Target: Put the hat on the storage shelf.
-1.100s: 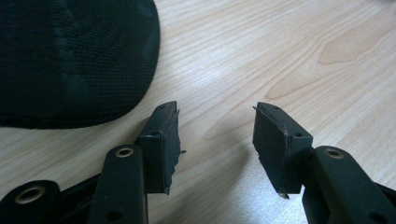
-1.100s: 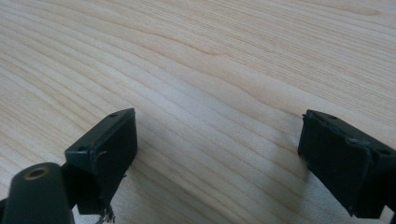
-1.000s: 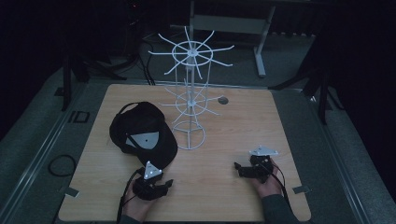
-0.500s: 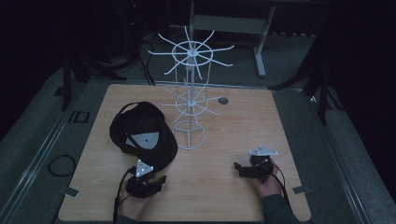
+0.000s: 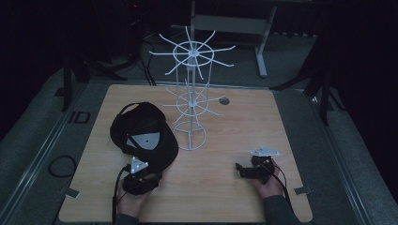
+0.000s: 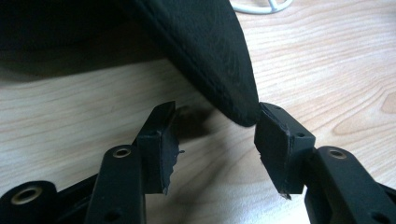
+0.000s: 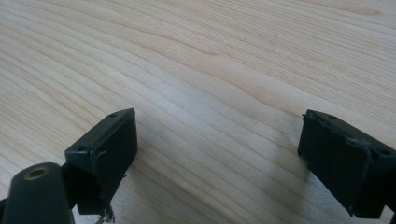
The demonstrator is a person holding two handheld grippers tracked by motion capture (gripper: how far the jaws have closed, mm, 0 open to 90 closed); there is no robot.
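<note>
The black cap lies on the wooden table, just left of the base ring of the white wire rack, with its brim pointing toward the person's side. A grey three-cornered patch shows on the top of the cap in the high view. In the left gripper view the brim of the cap comes down from the upper left, and its rounded tip ends between the two black jaws, very close to the right one; whether it touches that jaw, the picture does not show clearly.

The left gripper is just below the cap in the high view, at the edge of the brim, held in the person's left hand. Its jaws stand spread apart, with a wide gap between them, and they do not press on the brim. In the left gripper view only the bare wood and a shadow are seen in most of this gap.

The right gripper is well apart from the cap, to the right of it and on the other side of the rack base, near the front edge of the table. The person's right hand holds it. In the right gripper view its jaws are spread wide, and only the wood grain of the table lies between them.

The rack stands upright behind the cap, with two rings of wire hooks.
</note>
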